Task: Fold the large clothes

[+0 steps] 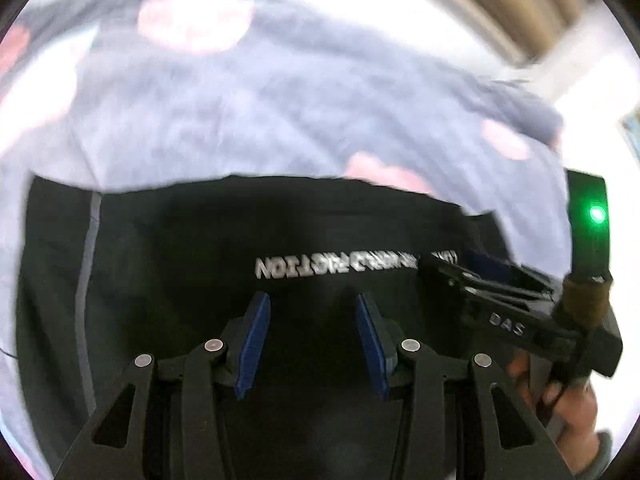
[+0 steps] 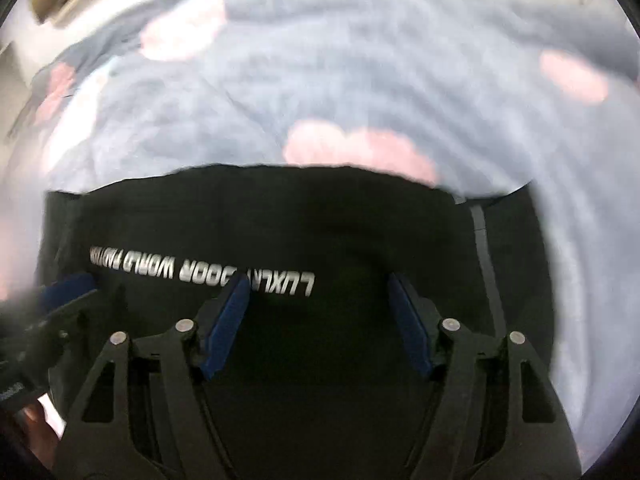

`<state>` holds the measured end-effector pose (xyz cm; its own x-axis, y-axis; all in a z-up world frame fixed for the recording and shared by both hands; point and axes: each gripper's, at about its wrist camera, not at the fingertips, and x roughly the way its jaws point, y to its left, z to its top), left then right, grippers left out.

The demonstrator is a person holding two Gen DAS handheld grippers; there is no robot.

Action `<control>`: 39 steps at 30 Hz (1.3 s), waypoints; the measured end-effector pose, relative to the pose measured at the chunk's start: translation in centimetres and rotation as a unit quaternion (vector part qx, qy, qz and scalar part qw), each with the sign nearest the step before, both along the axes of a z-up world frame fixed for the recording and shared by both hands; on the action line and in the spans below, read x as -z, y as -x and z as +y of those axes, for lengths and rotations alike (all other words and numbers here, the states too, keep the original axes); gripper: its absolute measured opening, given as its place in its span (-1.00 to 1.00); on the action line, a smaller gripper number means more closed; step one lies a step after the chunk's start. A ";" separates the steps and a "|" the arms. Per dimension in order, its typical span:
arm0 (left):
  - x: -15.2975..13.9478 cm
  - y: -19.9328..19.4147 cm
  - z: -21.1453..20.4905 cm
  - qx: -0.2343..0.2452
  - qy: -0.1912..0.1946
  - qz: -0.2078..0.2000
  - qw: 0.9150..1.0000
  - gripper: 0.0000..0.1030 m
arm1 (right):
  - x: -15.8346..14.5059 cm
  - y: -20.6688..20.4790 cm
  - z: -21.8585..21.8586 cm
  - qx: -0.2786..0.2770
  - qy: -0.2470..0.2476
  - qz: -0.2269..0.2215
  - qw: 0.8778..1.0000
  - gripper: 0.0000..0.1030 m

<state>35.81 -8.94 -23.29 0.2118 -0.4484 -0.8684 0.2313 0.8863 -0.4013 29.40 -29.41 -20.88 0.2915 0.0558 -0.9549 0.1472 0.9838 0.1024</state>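
Observation:
A black garment (image 1: pixel 192 240) with a line of white lettering (image 1: pixel 320 266) lies spread flat on a grey-blue bedspread with pink patches (image 1: pixel 280 112). My left gripper (image 1: pixel 312 304) is open and empty, just above the garment's middle. My right gripper (image 2: pixel 318 284) is open and empty too, over the same garment (image 2: pixel 360 224) by the lettering (image 2: pixel 200 270). In the left wrist view the right gripper (image 1: pixel 480 276) shows at the right, held by a hand. In the right wrist view the left gripper (image 2: pixel 68 288) shows at the left edge. Both views are blurred.
The bedspread (image 2: pixel 360 80) covers the surface beyond and beside the garment. A grey stripe (image 1: pixel 86 280) runs down the garment's side, also in the right wrist view (image 2: pixel 486 264). Beige furniture (image 1: pixel 520 12) stands at the far edge.

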 end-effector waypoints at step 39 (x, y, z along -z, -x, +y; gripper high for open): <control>-3.8 12.2 19.3 -0.134 -0.024 -0.015 0.991 -0.05 | -4.9 17.0 -8.9 0.086 0.012 -0.011 0.996 0.61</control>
